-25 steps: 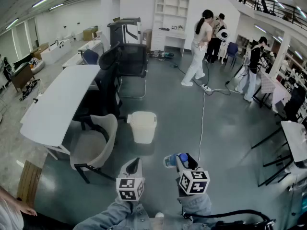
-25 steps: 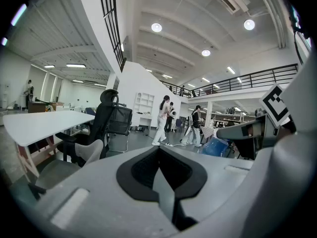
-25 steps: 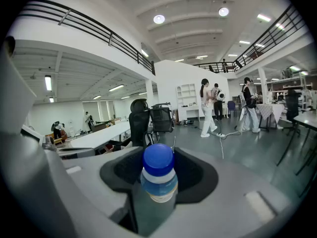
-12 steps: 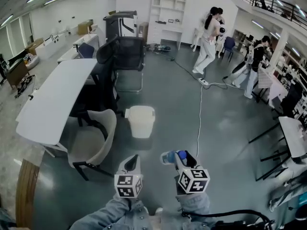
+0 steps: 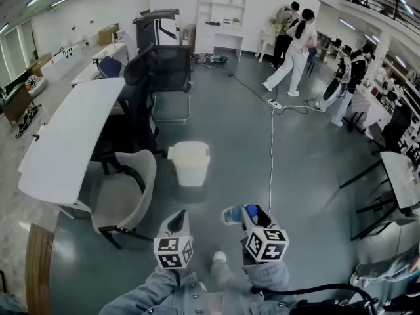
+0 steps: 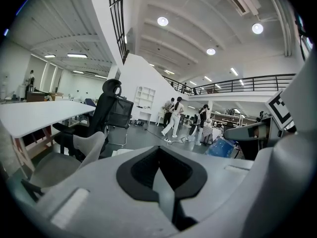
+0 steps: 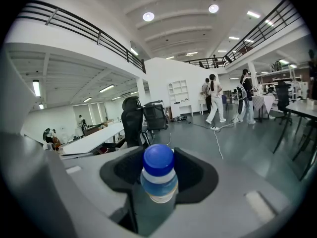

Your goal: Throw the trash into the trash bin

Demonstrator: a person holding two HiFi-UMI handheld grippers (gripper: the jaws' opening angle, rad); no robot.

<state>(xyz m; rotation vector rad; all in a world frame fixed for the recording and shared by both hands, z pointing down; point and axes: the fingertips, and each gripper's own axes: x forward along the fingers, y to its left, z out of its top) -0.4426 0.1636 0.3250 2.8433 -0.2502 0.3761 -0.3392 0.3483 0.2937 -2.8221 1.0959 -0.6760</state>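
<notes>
A white trash bin (image 5: 190, 164) with a lid stands on the grey floor ahead of me, beside a beige chair. My right gripper (image 5: 237, 214) is shut on a clear plastic bottle with a blue cap (image 7: 158, 177), and the bottle (image 5: 231, 214) points forward and left towards the bin. The left gripper (image 5: 177, 223) is held level beside it, jaws together and nothing between them (image 6: 166, 182). Both grippers are a good step short of the bin. In the left gripper view the bottle (image 6: 221, 147) shows as a blue patch at the right.
A beige chair (image 5: 125, 199) and a long white table (image 5: 65, 136) stand to the left of the bin, with black office chairs (image 5: 167, 77) behind. A white cable (image 5: 271, 149) runs along the floor. People (image 5: 295, 44) stand at the back; a table (image 5: 400, 176) is at the right.
The view has shifted forward a little, so the bin and chairs sit slightly nearer. Both grippers keep their pose, the bottle still held. A person at the back has walked to the right.
</notes>
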